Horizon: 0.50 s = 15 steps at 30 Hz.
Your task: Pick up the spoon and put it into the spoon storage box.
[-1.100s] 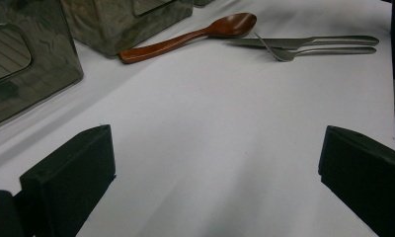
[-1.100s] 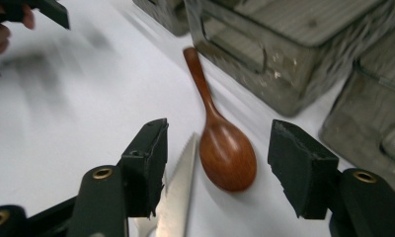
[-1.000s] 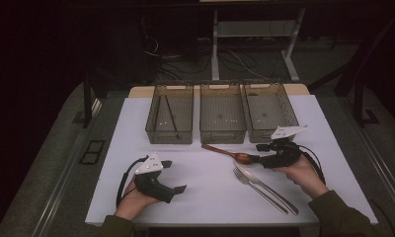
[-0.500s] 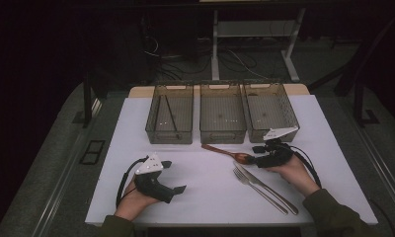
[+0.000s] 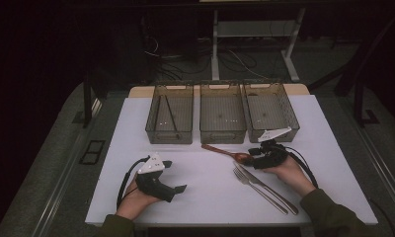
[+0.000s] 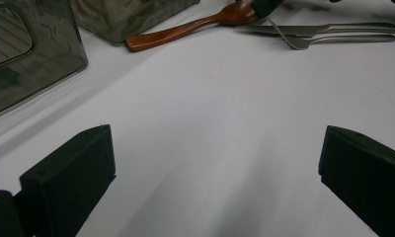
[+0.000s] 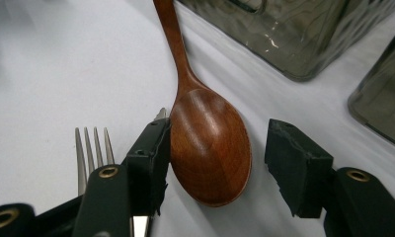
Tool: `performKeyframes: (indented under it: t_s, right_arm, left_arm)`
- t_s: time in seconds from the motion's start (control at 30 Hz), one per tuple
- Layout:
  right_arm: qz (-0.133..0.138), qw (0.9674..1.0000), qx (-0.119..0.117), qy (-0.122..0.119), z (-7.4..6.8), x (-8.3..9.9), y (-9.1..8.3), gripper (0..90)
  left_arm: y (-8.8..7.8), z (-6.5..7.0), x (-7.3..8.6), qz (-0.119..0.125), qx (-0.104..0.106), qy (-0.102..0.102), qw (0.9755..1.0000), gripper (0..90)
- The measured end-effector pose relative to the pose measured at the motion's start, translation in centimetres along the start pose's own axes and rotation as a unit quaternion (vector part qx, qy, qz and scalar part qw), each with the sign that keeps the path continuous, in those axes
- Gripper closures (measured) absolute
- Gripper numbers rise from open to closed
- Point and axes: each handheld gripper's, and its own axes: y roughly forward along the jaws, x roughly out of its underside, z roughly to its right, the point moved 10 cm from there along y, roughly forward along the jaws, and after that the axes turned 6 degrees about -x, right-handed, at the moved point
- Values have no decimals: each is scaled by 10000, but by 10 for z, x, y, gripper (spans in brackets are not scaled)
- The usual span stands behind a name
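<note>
High view, right gripper [image 5: 253, 154]: at centre right of the frame, low over the white table [image 5: 210, 192], its tips at the bowl of the wooden spoon [image 5: 227, 152].
High view, left gripper [image 5: 173, 177]: lower left, resting in the hand, well apart from the cutlery.
High view, surroundings: three clear bins [image 5: 222, 118] line the table's far edge; a fork [image 5: 259, 187] and a knife [image 5: 267, 185] lie side by side just below the spoon.
Left gripper view, jaws: wide apart at the bottom corners, with bare table between them and nothing held.
Left gripper view, far things: spoon [image 6: 185, 27] at top centre, fork [image 6: 334, 39] and knife [image 6: 324, 28] at top right, a bin wall [image 6: 27, 54] at upper left.
Right gripper view, jaws: they have just been closing; the spoon bowl [image 7: 210, 143] lies between them, the left pad touching its edge, the right pad apart from it by a small gap.
Right gripper view, obstruction: fork tines [image 7: 92, 148] sit just left of the left jaw, with the knife tip [image 7: 161, 113] behind it; two bins [image 7: 294, 29] fill the upper right.
</note>
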Motion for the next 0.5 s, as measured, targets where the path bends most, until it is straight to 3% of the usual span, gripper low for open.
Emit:
performKeyframes:
  t_s: [0.5]
  right_arm:
    - [-135,9994,46,-308,-4,3,2,521]
  left_arm:
    - [-1,1,0,13,6,1,10000,0]
